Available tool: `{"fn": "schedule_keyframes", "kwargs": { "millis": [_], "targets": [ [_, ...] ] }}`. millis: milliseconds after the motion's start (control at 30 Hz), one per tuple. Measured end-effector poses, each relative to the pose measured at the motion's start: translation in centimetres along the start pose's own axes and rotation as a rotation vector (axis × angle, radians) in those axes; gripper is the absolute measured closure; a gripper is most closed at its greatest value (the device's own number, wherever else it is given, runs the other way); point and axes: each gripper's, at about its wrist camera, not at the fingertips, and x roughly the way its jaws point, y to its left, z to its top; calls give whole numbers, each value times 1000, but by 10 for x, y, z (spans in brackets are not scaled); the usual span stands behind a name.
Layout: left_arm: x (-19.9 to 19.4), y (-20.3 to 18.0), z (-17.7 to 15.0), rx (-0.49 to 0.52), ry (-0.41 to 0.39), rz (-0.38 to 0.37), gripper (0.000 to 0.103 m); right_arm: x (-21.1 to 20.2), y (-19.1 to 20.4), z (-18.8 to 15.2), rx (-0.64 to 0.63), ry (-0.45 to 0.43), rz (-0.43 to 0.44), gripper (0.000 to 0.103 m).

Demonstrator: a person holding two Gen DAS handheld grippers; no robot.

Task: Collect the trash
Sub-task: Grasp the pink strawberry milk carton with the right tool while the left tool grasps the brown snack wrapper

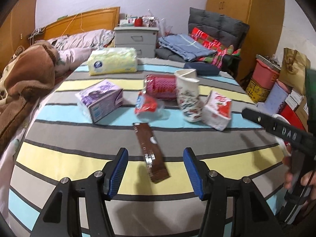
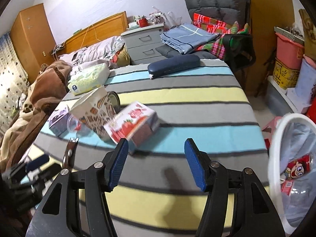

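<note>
Wide-open, empty left gripper (image 1: 155, 172) fingers flank brown wrapper (image 1: 151, 152) on striped bedspread (image 1: 59, 158)

White characters reading roughly "DAS" stand on the right gripper (image 1: 280, 130) body; print on the packages is too blurred.

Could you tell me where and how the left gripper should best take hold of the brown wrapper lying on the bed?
Probably across its narrow width near the middle, from above. The brown wrapper lies flat and lengthwise, pointing away between the open left gripper fingers, so its long edges already face the two pads.
</note>
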Motion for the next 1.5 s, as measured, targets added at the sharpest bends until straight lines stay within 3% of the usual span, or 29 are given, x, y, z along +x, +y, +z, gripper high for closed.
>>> {"fn": "schedule_keyframes", "kwargs": {
  "millis": [133,533,633,1000,1267,1367,1433,1500],
  "targets": [
    [6,9,1,-16,10,-12,45,15,8,8,41,21,23,35],
    [16,17,0,-25,42,-56,44,49,17,26,116,68,-60,34],
    [18,21,0,-33,49,-50,44,51,24,26,100,83,-60,29],
    [20,26,2,-50,54,-60,44,70,31,33,90,189,-24,29],
    [27,31,6,-66,61,-60,44,57,37,21,-3,151,-40,29],
    [29,29,6,-53,69,-48,44,49,35,21,-13,134,-36,46],
    [29,28,6,-47,72,-39,44,45,34,20,-33,134,-74,68],
    [30,26,6,-39,76,-27,44,46,31,17,-36,145,-67,68]
  ]
}}
